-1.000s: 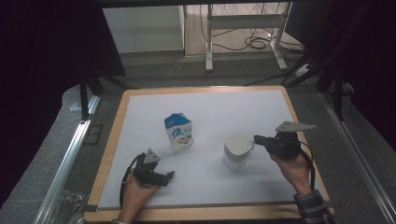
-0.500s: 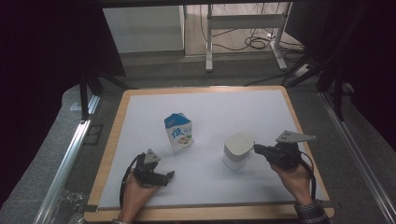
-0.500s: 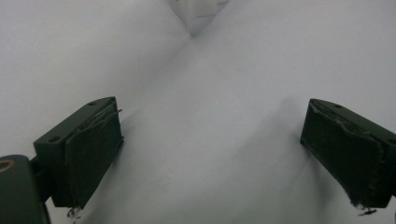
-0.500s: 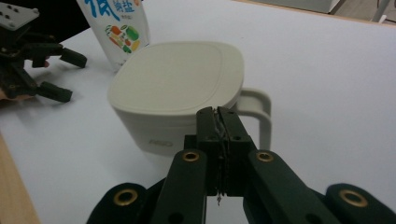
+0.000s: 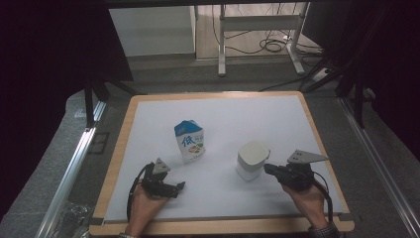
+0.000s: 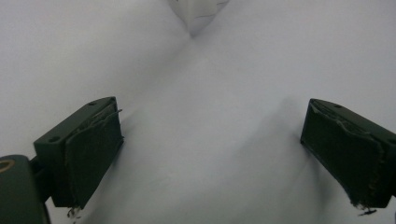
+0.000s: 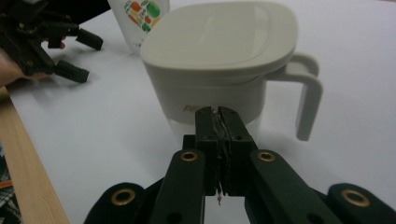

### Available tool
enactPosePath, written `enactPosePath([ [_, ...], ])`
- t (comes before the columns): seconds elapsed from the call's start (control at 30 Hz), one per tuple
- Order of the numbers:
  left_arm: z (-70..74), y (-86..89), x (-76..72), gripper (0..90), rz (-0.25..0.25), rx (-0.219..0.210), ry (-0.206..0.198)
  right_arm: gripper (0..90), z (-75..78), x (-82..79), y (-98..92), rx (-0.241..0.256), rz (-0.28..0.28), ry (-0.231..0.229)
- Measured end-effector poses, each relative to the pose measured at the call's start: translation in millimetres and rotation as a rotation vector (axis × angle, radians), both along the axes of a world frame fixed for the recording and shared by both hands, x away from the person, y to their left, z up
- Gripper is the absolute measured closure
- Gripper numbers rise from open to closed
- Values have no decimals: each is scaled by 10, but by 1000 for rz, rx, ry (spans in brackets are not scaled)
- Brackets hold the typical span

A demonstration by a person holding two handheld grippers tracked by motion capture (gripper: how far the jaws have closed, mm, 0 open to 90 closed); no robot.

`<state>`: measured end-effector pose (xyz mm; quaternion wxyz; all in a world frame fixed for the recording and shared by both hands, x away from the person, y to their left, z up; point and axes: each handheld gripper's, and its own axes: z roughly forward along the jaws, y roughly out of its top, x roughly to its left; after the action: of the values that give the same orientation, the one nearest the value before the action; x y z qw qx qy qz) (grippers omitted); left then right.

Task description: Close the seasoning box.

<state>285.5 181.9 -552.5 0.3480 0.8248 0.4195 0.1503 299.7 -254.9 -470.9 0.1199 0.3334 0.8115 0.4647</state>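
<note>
The white plastic jug with a flat lid and a side handle [image 5: 251, 159] stands upright on the white-topped counter with a wooden rim [image 5: 115, 158], towards the near right corner but well in from both edges. The right tongs [image 5: 268, 169] sit just beside it on the side nearer the right edge, pointing at its wall; in the right gripper view the right tongs [image 7: 221, 113] are clenched tight together with nothing between them, the tips very close to the jug [image 7: 224, 65], though I can't quite tell whether they touch it. A blue and white gable-top carton with fruit pictures [image 5: 189, 141] stands upright near the middle of the counter, to the jug's left and a little further back, apart from it. The left tongs [image 5: 179, 187] lie low near the front edge, left of centre, held in a hand [image 5: 146, 201]. In the left gripper view the left tongs [image 6: 210, 154] are spread wide over bare white surface, gripping nothing, with the carton's bottom corner [image 6: 196, 14] just ahead.
</note>
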Motion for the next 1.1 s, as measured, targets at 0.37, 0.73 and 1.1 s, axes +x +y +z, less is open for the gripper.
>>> enactPosePath([
  [0.37,-1,-1,0,52,1,0,-1,874,-209,-40,152,-23,52,20],
  [0.73,-1,-1,0,52,1,0,-1,879,-385,-6,216,-49,64,45],
  [1.1,-1,-1,0,52,0,-1,0,892,-435,34,234,-32,73,65],
])
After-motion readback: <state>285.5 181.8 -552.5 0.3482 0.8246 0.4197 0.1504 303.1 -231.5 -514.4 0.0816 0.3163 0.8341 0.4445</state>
